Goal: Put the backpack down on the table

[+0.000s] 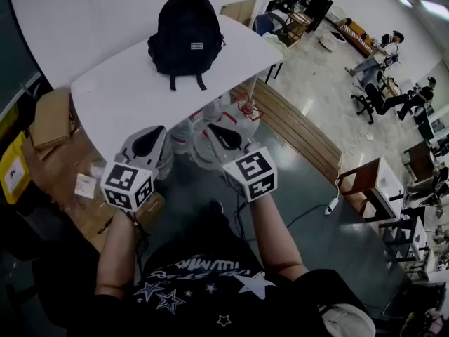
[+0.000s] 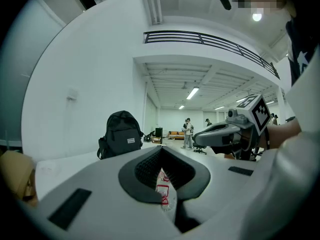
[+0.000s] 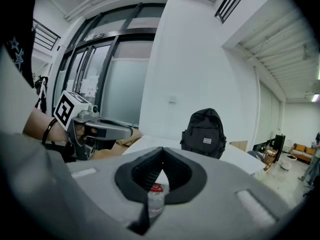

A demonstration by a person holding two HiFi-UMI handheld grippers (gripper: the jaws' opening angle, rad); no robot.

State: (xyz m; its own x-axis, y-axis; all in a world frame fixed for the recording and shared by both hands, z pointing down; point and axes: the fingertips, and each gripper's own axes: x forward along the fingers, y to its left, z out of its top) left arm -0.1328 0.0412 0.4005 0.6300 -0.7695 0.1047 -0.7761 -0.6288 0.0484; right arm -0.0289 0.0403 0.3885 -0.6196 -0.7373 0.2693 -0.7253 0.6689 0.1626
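A black backpack [image 1: 186, 30] stands upright on the white table [image 1: 119, 93], near its far edge. It also shows in the left gripper view [image 2: 121, 134] and the right gripper view [image 3: 204, 134], well beyond both sets of jaws. My left gripper [image 1: 156, 133] and right gripper [image 1: 212, 130] are held side by side in front of the table's near edge, apart from the backpack. Both are shut with nothing between the jaws. Each gripper view shows the other gripper alongside: the right gripper [image 2: 225, 131] and the left gripper [image 3: 100, 129].
Several plastic water bottles [image 1: 235, 114] stand on the floor under the table's near edge. Cardboard boxes [image 1: 52, 118] and a yellow bin [image 1: 14, 167] lie to the left. Wooden planks [image 1: 302, 128] run along the floor at right, with small tables [image 1: 372, 188], chairs and seated people [image 1: 382, 51] beyond.
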